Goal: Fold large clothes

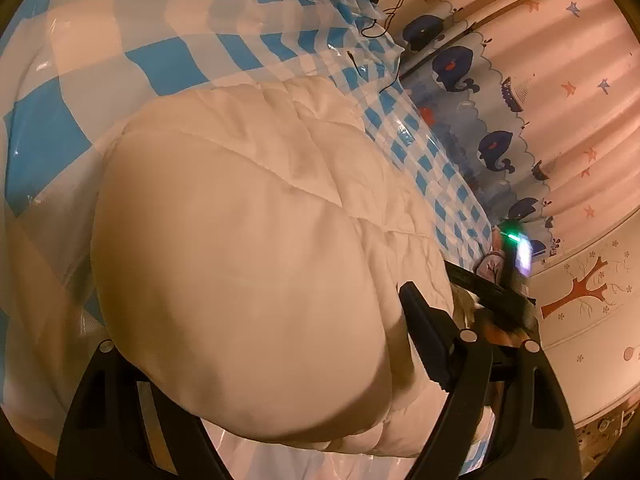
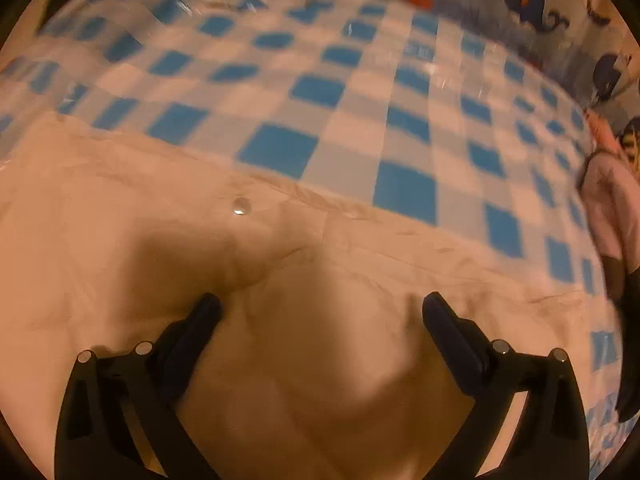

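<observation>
Left wrist view: a bulging fold of the cream quilted garment (image 1: 248,248) fills the space between the fingers of the left gripper (image 1: 256,320). Only the right finger (image 1: 420,336) shows in full; the left one is hidden behind the padding, so contact on that side cannot be confirmed. The jaws stand wide, and the bulk sits between them, against the visible finger; whether they clamp it cannot be told. The lower edge of the garment is cut off by the frame. At right, a blurred dark tool with a green light (image 1: 516,256) is too smeared to identify with certainty.

Right wrist view: the whole picture is motion-blurred. The right gripper (image 2: 320,312) has its jaws spread, both fingertips over the garment (image 2: 280,280), nothing pinched between them. A small round snap or button (image 2: 241,206) shows on the fabric ahead of the fingers. The garment lies on a blue-and-white checked sheet (image 2: 340,92) under glossy clear plastic. A whale-print curtain (image 1: 496,148) hangs beyond the sheet. No containers are visible.
</observation>
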### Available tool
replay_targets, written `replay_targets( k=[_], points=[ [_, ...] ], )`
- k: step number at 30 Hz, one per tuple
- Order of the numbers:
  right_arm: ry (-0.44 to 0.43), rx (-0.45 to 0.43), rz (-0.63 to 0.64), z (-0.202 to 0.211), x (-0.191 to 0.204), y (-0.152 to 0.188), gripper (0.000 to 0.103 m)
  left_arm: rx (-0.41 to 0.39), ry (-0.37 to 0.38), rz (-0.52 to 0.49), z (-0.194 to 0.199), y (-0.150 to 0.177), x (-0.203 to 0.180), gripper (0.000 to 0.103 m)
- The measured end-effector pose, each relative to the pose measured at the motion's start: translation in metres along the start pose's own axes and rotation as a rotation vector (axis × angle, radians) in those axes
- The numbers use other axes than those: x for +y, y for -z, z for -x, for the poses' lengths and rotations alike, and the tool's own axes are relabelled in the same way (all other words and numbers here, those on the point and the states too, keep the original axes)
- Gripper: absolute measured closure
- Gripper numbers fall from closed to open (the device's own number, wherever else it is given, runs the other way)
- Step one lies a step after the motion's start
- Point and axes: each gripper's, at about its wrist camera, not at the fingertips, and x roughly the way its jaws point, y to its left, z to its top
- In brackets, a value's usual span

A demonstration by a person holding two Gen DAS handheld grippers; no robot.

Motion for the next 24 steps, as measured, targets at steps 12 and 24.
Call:
replay_targets(
  k=[12, 24],
  points=[
    [-0.071, -0.084, 0.135, 0.061, 0.039, 0.111, 0.006, -0.027, -0.020, -0.016, 0.005, 0.004, -0.015, 0.026],
    [-0.018, -0.131, 0.125, 0.067, 0.047, 0.134, 0.006, -0.079, 0.012, -0.161, 0.033, 0.004, -0.073, 0.050]
  ],
)
